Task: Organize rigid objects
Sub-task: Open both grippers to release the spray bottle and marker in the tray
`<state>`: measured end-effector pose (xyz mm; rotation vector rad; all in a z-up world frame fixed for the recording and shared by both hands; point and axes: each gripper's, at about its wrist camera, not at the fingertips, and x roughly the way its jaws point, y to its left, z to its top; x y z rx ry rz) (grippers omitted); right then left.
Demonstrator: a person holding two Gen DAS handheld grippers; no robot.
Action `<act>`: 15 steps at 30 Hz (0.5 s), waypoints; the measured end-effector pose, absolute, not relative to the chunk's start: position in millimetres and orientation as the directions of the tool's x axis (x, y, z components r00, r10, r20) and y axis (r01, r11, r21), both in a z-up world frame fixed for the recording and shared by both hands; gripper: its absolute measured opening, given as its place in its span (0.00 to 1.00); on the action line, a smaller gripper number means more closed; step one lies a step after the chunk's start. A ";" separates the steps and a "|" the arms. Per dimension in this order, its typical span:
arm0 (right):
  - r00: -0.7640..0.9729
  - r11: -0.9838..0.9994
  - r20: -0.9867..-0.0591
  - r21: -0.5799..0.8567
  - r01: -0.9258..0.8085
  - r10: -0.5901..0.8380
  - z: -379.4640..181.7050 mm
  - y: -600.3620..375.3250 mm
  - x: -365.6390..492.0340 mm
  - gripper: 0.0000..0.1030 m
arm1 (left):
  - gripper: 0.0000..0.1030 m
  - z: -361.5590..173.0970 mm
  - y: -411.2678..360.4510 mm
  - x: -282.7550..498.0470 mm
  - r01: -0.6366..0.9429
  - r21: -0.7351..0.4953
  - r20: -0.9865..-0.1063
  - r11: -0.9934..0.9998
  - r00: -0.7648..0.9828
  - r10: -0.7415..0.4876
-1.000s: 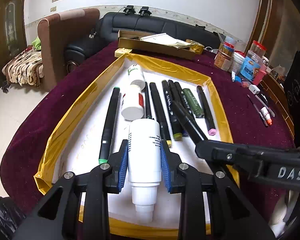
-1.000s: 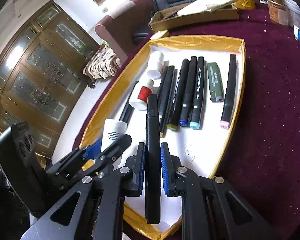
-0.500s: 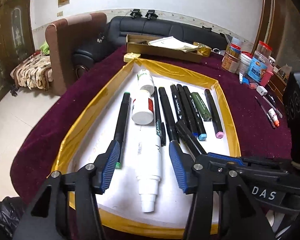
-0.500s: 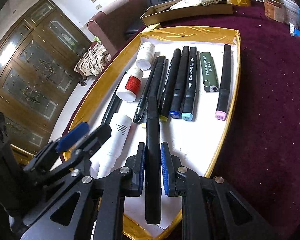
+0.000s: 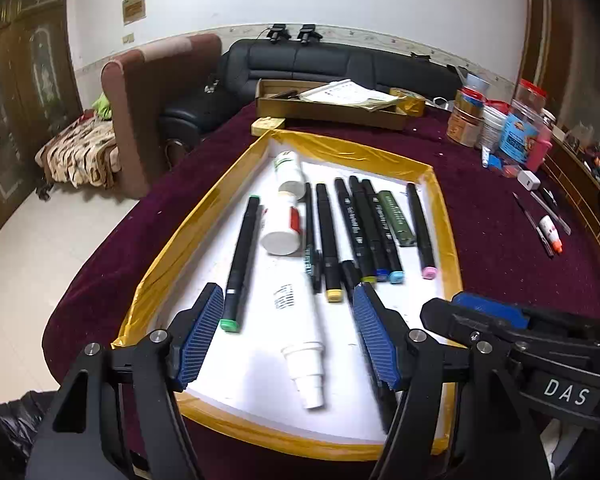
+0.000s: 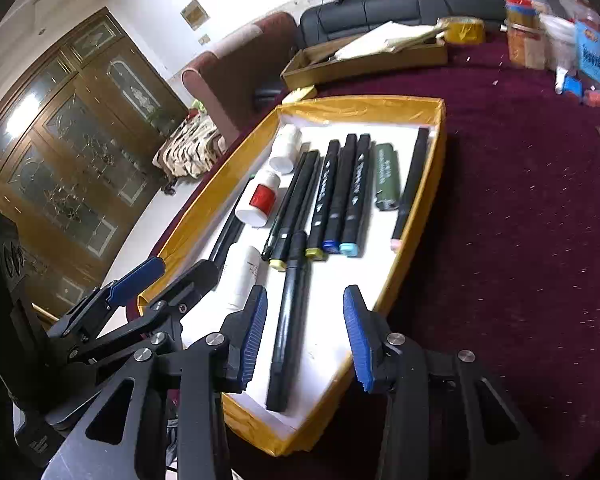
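Note:
A gold-edged white tray (image 5: 172, 248) (image 6: 416, 276) holds several black markers, two small white bottles and a green lighter (image 5: 396, 218) (image 6: 386, 176). A long white tube (image 5: 296, 320) (image 6: 240, 272) lies in the tray's near part, between the open jaws of my left gripper (image 5: 288, 340), which is empty above it. A black marker (image 6: 288, 320) (image 5: 350, 274) lies in the tray between the open jaws of my right gripper (image 6: 304, 340), which is also empty. The right gripper shows at the lower right of the left wrist view, and the left gripper at the left of the right wrist view.
The tray sits on a maroon tablecloth (image 5: 500, 248). A brown cardboard box (image 5: 332, 108) with papers lies behind the tray. Jars and bottles (image 5: 500, 128) stand at the back right. Pens and a small tube (image 5: 548, 232) lie at the right. A sofa and armchair stand beyond the table.
My left gripper opened and let the white tube down into the tray, then drew back. My right gripper, shut on the black marker until half a second ago, has opened and the marker lies in the tray.

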<state>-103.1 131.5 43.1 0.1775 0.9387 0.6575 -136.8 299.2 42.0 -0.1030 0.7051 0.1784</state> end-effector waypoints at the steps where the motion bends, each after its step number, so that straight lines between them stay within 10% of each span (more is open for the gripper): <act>1: 0.427 0.796 -0.684 0.409 -0.447 0.591 45.5 127.1 -105.5 0.36 | 0.65 43.1 295.4 -137.4 -0.194 -0.027 -0.650 0.981 0.749 0.130; 15: 0.500 0.808 -0.634 0.461 -0.368 0.590 46.1 52.6 -108.6 0.46 | 0.65 53.2 223.3 -140.3 -0.097 0.076 -0.641 0.992 0.757 0.123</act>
